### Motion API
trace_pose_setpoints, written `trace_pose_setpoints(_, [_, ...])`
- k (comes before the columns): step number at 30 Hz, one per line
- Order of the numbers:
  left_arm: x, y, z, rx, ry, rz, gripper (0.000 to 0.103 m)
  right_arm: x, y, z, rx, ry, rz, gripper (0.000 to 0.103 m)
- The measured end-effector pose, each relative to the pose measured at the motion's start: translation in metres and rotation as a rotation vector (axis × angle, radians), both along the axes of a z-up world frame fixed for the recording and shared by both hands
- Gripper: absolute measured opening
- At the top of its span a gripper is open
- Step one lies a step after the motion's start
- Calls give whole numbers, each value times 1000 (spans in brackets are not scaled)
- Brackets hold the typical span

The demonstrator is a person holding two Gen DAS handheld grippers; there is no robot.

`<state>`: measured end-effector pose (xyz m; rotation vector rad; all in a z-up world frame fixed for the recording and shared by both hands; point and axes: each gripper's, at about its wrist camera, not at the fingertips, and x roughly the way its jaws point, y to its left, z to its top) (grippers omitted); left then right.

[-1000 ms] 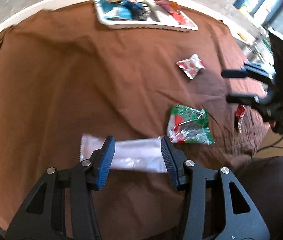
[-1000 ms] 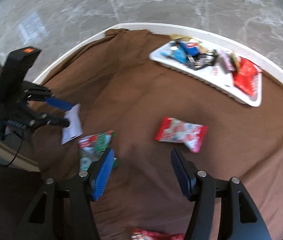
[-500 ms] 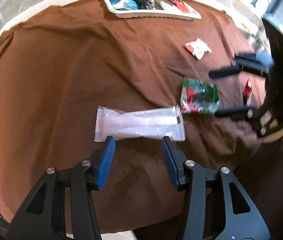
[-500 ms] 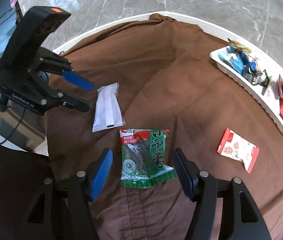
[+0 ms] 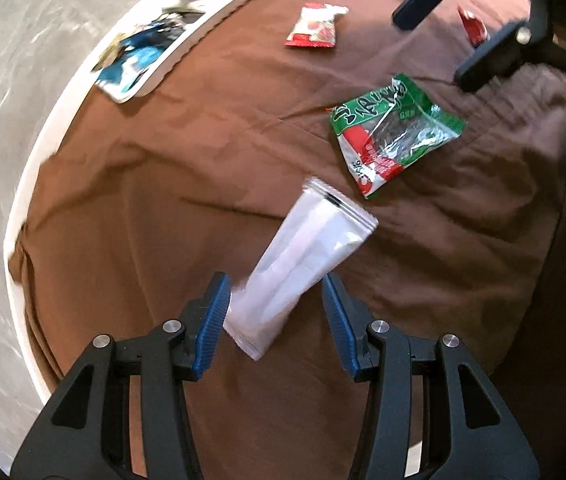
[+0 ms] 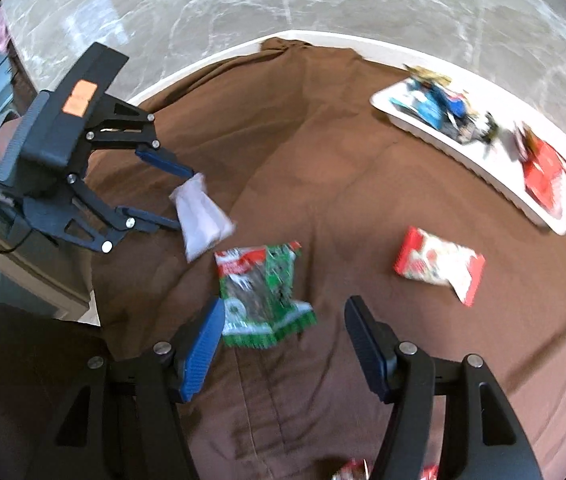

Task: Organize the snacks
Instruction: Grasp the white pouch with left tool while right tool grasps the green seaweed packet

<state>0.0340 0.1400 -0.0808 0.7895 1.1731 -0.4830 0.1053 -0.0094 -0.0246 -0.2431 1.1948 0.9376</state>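
A long white packet lies on the brown cloth, its near end between the fingers of my left gripper. That gripper is open, with a gap showing beside the right pad. In the right wrist view the left gripper straddles the same white packet. A green snack packet lies flat with its near edge between the fingers of my open right gripper, which hovers over it. The green packet also shows below the right gripper.
A white tray holding several snack packets sits at the table's far edge, and the tray also shows at upper left. A red-and-white packet lies loose on the cloth. A small red packet lies near the table's rim. A marble floor surrounds the round table.
My left gripper rolled and came closer, so the white packet now runs lengthwise between its fingers instead of crosswise ahead. The right gripper shifted from near the red-and-white packet to over the green one.
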Motion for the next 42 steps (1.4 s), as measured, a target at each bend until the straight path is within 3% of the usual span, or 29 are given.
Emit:
trace_pose_setpoints(5, [16,-1,-5,-64,67,-11,46,-6,-27,-2,-6,33,-103,66])
trace_pose_setpoints(10, [39,8,-9,-173,151,80,46,-10,-31,-4,-7,37,-141,66])
trace_pose_setpoints(16, [56,19,-8,-263,206,144,46,-15,-4,-6,-8,-6,-49,66])
trace_pose_setpoints(23, [58,29,-12,-278,206,203,46,-16,35,-21,-43,-49,87,67])
trace_pose_setpoints(32, [60,29,-14,-296,199,189,46,-18,60,-39,-137,-114,201,67])
trace_pose_setpoints(34, [51,28,-14,-300,192,185,46,-16,61,-42,-131,-90,202,63])
trace_pose_setpoints(36, [45,28,-15,-307,192,176,45,-14,62,-44,-128,-73,202,50])
trace_pose_setpoints(39, [42,22,-14,-334,191,161,36,-11,59,-43,-103,-49,189,37])
trace_pose_setpoints(42, [40,20,-14,-359,208,159,32,-6,52,-41,-77,-13,157,32])
